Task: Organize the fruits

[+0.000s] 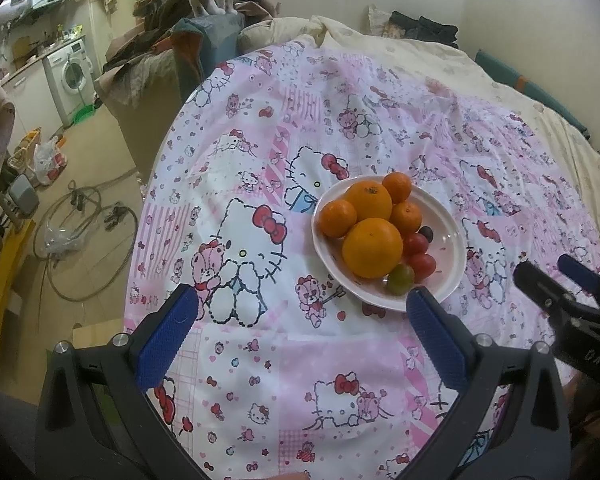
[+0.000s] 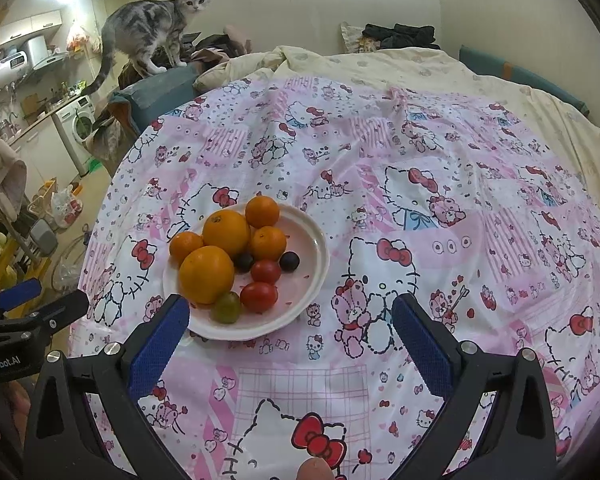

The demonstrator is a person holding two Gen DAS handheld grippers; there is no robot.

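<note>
Both tongs [image 1: 300, 312] [image 2: 290, 314] gape wide, empty, near the fruit plate [image 2: 314, 276] — cat [image 2: 152, 28] perched well beyond.

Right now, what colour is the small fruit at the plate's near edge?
Green fruit, clearest in the right wrist view.

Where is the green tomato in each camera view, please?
Left wrist view: the green tomato lies at the near rim of the plate, below the big front orange.
Right wrist view: green tomato at the plate's near edge, left of a red tomato.
Shared landmark: that big front orange.
</note>
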